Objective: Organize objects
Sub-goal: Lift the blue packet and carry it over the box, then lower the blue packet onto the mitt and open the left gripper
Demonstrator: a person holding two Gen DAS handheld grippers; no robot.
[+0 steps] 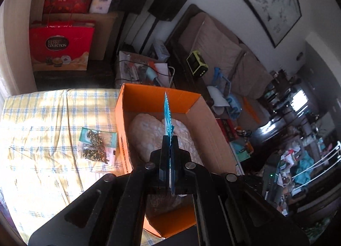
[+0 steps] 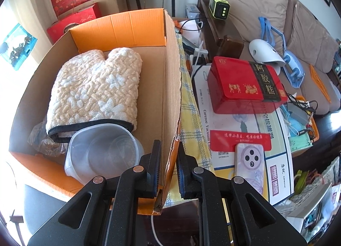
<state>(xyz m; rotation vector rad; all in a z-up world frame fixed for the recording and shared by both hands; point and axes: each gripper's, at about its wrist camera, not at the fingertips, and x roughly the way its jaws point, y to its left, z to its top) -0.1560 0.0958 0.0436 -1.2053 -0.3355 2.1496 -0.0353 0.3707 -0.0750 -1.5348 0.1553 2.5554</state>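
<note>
Over the box (image 1: 192, 105), the left gripper (image 1: 170, 139) has its fingers closed on a thin blue packet (image 1: 167, 115), held edge-on above the mitt (image 1: 149, 130) inside. Left of the box, on the checked cloth (image 1: 42, 118) of the bench, lie two small bags of dark bits (image 1: 97, 145), just beside the box wall. Red gift bags (image 1: 61, 45) stand well behind.

In the right wrist view, the right gripper (image 2: 168, 160) has its fingers clamped on the box's (image 2: 170, 88) right wall, one inside, one outside. The box holds the cream mitt (image 2: 96, 90), a clear tub (image 2: 102, 152) overlapping its black cuff, and a crumpled clear bag (image 2: 40, 137) at the left. The blue packet (image 2: 17, 46) shows at the far left. Right of the box lie a red tin (image 2: 240, 88) and a phone (image 2: 250, 160) on printed cartons, near a sofa (image 2: 255, 5)
</note>
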